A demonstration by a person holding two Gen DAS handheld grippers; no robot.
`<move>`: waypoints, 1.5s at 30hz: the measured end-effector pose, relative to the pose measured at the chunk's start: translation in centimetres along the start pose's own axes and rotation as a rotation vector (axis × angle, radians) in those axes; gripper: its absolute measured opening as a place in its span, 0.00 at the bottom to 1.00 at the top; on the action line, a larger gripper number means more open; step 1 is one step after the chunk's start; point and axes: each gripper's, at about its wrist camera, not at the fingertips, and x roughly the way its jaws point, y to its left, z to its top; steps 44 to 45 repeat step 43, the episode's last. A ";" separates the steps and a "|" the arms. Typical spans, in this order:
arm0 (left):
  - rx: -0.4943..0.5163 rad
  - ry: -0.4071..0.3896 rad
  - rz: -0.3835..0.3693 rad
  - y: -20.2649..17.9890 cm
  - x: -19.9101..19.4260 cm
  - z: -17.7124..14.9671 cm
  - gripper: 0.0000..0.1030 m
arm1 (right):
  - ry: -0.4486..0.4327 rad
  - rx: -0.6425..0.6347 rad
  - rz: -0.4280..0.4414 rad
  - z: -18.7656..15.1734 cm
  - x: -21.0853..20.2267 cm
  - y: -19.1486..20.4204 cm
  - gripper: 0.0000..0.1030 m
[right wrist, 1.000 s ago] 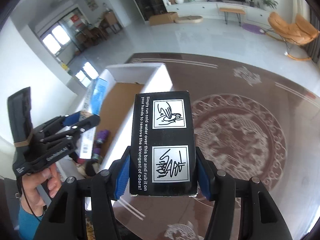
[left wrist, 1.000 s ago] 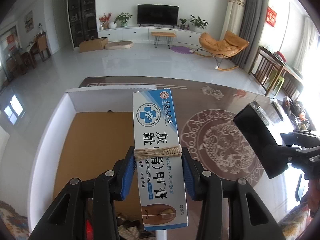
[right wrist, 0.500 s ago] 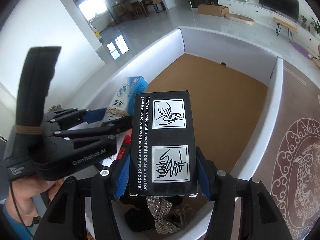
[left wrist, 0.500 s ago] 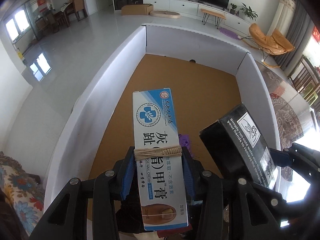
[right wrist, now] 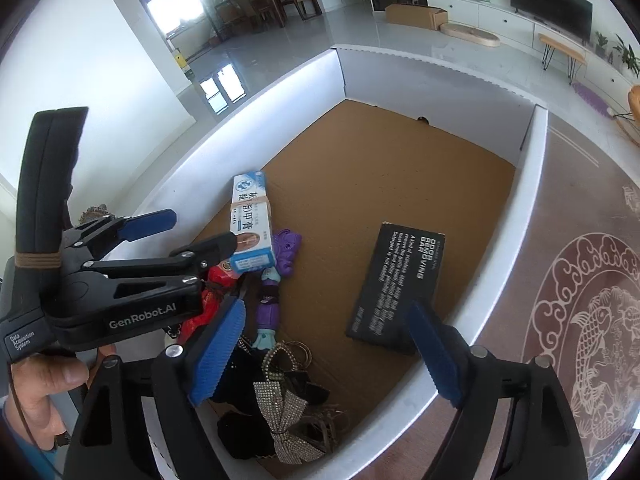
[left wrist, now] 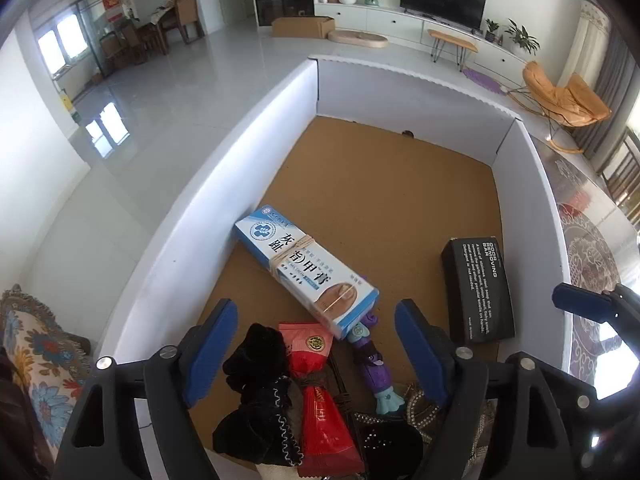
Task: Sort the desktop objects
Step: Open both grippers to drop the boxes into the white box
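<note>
Over the box, both grippers opening, empty

Both cameras sit on the grippers and look steeply down, from close above, into the white box with the brown floor. The left view looks from the box's near left corner, the right view from its right wall. Both views share the blue carton, the black carton and the far room.
</note>
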 end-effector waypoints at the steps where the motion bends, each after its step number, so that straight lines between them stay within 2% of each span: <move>1: -0.010 -0.015 0.038 -0.2 -0.6 0.0 0.90 | 0.002 0.007 -0.004 0.1 -0.4 -0.3 0.86; 3: -0.038 -0.046 0.113 -0.3 -1.9 -0.1 0.92 | 0.008 0.022 -0.011 0.3 -1.2 -0.9 0.87; 4: -0.044 -0.056 0.123 -0.3 -2.6 -0.3 0.92 | 0.012 0.028 -0.021 0.4 -1.7 -1.2 0.87; 7: -0.024 -0.094 0.088 -0.7 -4.5 -0.7 0.92 | 0.008 0.021 -0.062 0.7 -3.5 -1.4 0.90; 10: -0.022 -0.127 0.131 -1.3 -6.4 -1.2 0.95 | 0.013 -0.008 -0.093 1.1 -4.8 -1.2 0.93; 14: -0.088 -0.143 0.129 -1.3 -8.0 -2.4 0.95 | 0.034 -0.028 -0.118 0.9 -5.7 -0.9 0.94; 17: -0.106 -0.152 0.142 -1.2 -8.1 -3.5 0.95 | 0.053 -0.044 -0.133 0.3 -5.9 -0.6 0.94; 21: -0.062 -0.078 0.170 -1.8 -7.4 -4.2 0.95 | 0.053 -0.078 -0.138 0.2 -6.0 -0.1 0.94; 24: -0.094 -0.049 0.158 -1.6 -6.8 -4.6 0.95 | 0.042 -0.092 -0.145 0.4 -6.1 0.2 0.94; 31: -0.165 -0.094 0.145 -0.7 -7.6 -5.6 0.95 | 0.033 -0.096 -0.150 0.4 -6.2 0.1 0.94; 45: -0.183 -0.122 0.145 -0.5 -7.7 -6.1 0.95 | 0.032 -0.104 -0.143 0.4 -6.1 0.2 0.94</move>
